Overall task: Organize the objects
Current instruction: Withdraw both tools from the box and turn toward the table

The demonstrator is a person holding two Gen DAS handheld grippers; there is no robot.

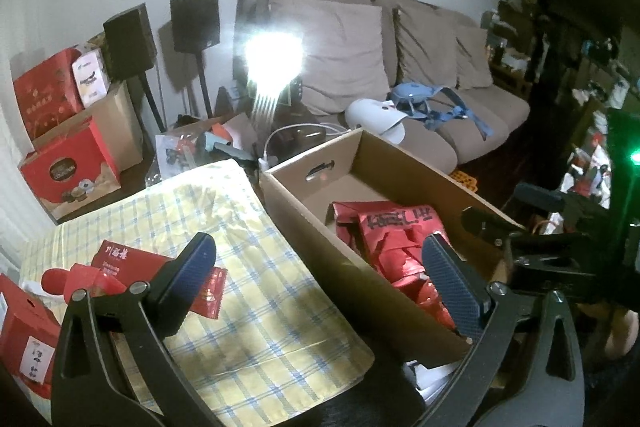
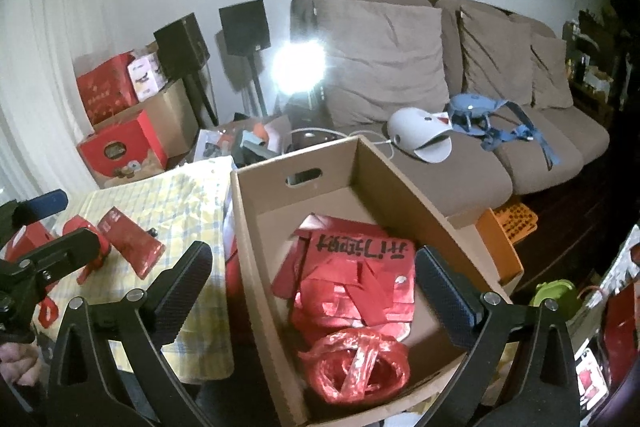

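Observation:
An open cardboard box (image 2: 256,267) (image 1: 304,223) holds a flat red paper bag with black writing (image 2: 352,267) (image 1: 396,243) and a knotted red plastic bag (image 2: 356,367) at its near end. My right gripper (image 2: 314,285) hangs open above the box with nothing between its fingers. My left gripper (image 1: 320,275) is open too, straddling the box's left wall, empty. Left of the box, on a yellow checked cloth (image 1: 224,247) (image 2: 192,203), lie red packets (image 1: 120,263) (image 2: 132,243) and a small red carton (image 1: 24,339).
A beige sofa (image 2: 460,75) behind the box carries a white device (image 2: 420,139) and blue straps (image 2: 496,127). Red gift boxes (image 1: 68,167), two black speakers (image 1: 128,43) and a bright lamp (image 1: 272,55) stand at the back left. An orange crate (image 2: 516,223) sits right of the box.

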